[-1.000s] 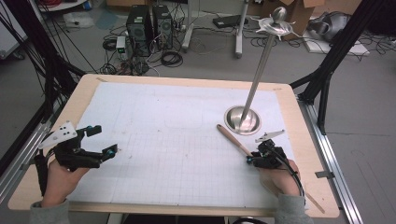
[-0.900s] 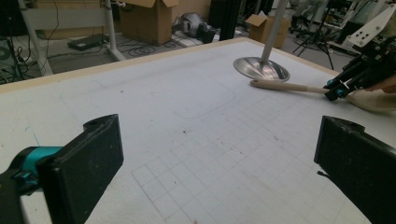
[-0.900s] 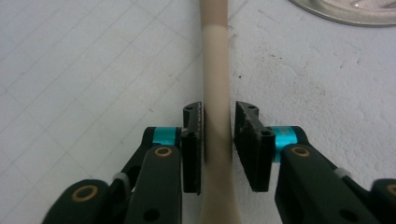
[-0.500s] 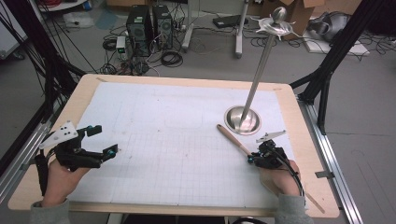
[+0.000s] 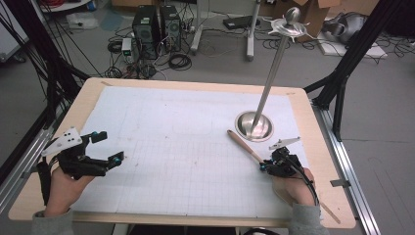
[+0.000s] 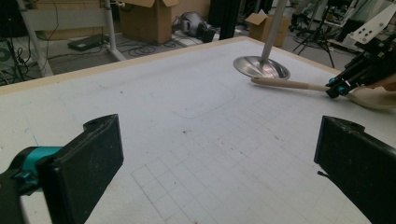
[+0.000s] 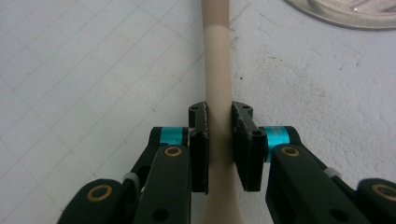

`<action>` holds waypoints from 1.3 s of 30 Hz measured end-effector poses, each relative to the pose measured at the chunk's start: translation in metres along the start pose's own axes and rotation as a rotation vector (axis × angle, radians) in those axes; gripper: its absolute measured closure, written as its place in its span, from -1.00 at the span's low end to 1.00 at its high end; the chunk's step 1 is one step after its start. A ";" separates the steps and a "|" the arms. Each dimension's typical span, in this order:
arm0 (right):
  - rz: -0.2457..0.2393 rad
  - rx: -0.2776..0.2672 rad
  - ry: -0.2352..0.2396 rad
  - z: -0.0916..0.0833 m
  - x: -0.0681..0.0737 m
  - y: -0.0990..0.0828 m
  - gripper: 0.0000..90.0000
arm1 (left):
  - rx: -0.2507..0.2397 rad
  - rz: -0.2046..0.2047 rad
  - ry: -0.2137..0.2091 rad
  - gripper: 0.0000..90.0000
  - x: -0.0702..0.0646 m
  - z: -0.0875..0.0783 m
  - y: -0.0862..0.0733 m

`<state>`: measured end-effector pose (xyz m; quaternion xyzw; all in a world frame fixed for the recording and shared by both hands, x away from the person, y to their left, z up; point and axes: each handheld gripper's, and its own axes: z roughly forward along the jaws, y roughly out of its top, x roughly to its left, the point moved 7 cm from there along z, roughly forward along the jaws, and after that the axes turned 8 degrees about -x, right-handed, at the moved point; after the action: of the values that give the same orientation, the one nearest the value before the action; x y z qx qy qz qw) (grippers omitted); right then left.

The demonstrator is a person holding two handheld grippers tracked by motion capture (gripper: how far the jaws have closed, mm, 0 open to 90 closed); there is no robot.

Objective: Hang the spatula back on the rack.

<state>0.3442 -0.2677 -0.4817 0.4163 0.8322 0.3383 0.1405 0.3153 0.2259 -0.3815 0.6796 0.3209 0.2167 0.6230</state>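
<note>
Your right tongs [image 7: 219, 126] pinch the wooden stick's handle [image 7: 217, 70]; your left tongs [image 5: 105, 147] stand spread.

The stick [image 5: 244, 146] lies flat on the white gridded mat [image 5: 186, 147] at the desk's [image 5: 323, 147] right side, its far end just beside the round steel base [image 5: 253, 125] of the upright metal stand. Your right tongs have just been closing, and both pads now press the pale handle. Your left tongs hover over the mat's near left edge, nothing between them, well apart from the stick.

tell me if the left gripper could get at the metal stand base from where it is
Probably yes: the left gripper is open, and bare mat lies between it and the stand base; the wooden stick lies beside the base.
</note>
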 end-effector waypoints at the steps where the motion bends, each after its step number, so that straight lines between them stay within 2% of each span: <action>1: 0.002 -0.005 0.000 0.000 0.000 0.000 0.73 | -0.001 -0.003 0.002 -0.96 0.000 0.000 0.000; 15: 0.018 -0.073 0.019 -0.012 -0.002 0.004 0.73 | 0.003 -0.004 -0.001 -0.96 0.000 0.001 -0.001; 32: 0.020 -0.191 0.006 -0.037 -0.003 0.016 0.73 | 0.004 -0.007 0.002 -0.96 0.001 0.001 -0.002; 39: 0.023 -0.256 0.029 -0.053 -0.004 0.023 0.73 | 0.008 -0.006 0.005 -0.96 0.000 0.002 -0.003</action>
<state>0.3329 -0.2848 -0.4274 0.3993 0.7794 0.4493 0.1765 0.3167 0.2244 -0.3846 0.6806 0.3256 0.2151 0.6200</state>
